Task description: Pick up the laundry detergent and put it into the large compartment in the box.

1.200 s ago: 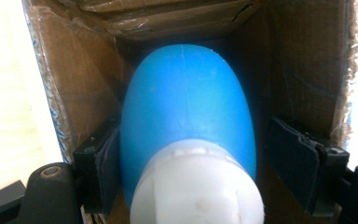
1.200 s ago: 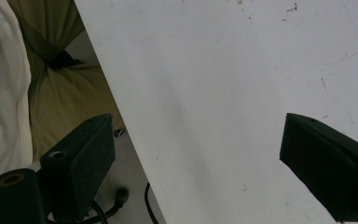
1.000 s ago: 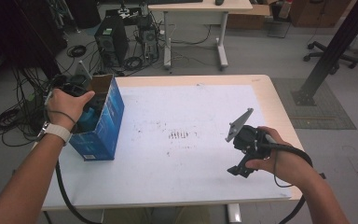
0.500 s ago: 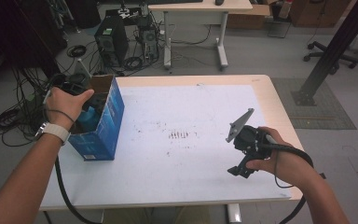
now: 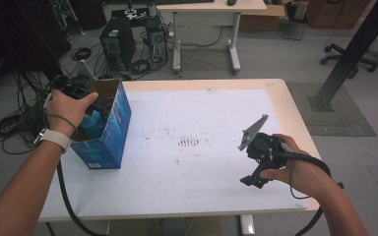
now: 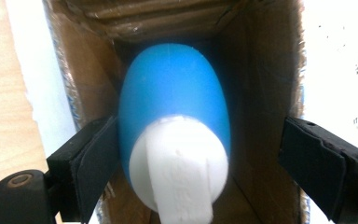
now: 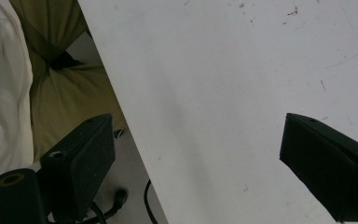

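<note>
Left gripper [image 6: 198, 158] reaching into the blue cardboard box [image 5: 109, 133], jaws spread around a blue bottle [image 6: 172, 100].

Its jaws stand wide apart: one pad [image 6: 95, 163] touches the bottle's side, the other is clear of it. The bottle, with its white cap [image 6: 179, 161] toward the camera, lies inside the box, which stands at the left edge of the white table [image 5: 202, 118]. Well to the right of the box, the right gripper [image 7: 198, 163] hangs open and empty over the table's near edge.
</note>
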Demonstrator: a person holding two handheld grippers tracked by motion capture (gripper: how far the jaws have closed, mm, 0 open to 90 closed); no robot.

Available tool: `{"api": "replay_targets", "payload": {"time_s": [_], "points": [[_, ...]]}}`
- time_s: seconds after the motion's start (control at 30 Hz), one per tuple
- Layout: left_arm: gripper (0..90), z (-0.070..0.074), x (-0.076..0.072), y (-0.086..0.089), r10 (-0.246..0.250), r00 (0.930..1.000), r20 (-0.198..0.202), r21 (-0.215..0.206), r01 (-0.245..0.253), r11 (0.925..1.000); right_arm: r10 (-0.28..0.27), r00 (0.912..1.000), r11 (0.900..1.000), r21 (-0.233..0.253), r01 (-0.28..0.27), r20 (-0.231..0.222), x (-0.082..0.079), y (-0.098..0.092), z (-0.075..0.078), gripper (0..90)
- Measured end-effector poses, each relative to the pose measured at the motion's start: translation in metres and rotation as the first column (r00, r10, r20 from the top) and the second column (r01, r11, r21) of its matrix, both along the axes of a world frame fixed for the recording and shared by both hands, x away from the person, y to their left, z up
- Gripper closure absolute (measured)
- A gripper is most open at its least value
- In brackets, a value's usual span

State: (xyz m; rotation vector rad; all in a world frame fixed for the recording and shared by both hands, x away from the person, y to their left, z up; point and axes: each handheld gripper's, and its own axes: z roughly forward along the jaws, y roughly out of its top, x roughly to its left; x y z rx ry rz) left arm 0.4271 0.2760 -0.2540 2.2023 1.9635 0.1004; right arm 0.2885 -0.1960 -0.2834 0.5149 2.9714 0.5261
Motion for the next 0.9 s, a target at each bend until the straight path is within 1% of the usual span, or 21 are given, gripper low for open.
{"api": "replay_targets", "payload": {"time_s": [0.07,0.13,0.23,0.37,0.5,0.6,0.7,0.8,0.9], "points": [[12.3,0.004,0.000,0.001,-0.004,1.0000,0.003,-0.001,0.004,1.0000,0.000,1.0000,1.000,0.000,0.000,0.001,0.000,0.000,0.000,10.3],[12.1,0.008,-0.001,0.001,-0.003,0.9999,0.016,0.001,0.003,1.0000,0.000,1.0000,1.000,-0.001,0.000,-0.001,0.000,0.001,0.000,10.3],[11.9,0.014,-0.002,0.000,-0.014,0.9995,0.028,-0.006,0.014,0.9999,-0.001,1.0000,1.000,-0.002,0.001,-0.001,-0.001,0.001,0.000,10.3],[11.4,0.020,-0.002,-0.002,-0.022,0.9992,0.035,-0.004,0.022,0.9997,0.001,1.0000,1.000,0.002,-0.001,0.000,-0.001,0.001,0.001,10.3],[10.8,0.027,-0.002,-0.005,-0.036,0.9983,0.046,0.015,0.036,0.9993,-0.005,1.0000,1.000,0.000,0.005,0.001,-0.002,-0.001,0.001,10.3],[9.4,0.032,-0.002,-0.007,-0.040,0.9977,0.055,0.012,0.040,0.9991,-0.006,1.0000,1.000,-0.001,0.006,0.001,-0.002,-0.002,0.001,10.3],[9.3,0.040,-0.002,-0.010,-0.059,0.9964,0.060,0.034,0.057,0.9978,-0.004,1.0000,1.000,0.001,0.004,0.002,-0.003,-0.001,0.002,10.3],[8.5,0.049,-0.002,-0.015,-0.081,0.9939,0.075,0.038,0.079,0.9962,-0.005,1.0000,1.000,0.001,0.005,0.002,-0.003,-0.002,0.002,10.3],[8.5,0.058,-0.003,-0.020,-0.103,0.9911,0.084,0.063,0.097,0.9932,-0.005,1.0000,1.000,0.001,0.005,0.002,-0.003,-0.002,0.003,10.3]]}}
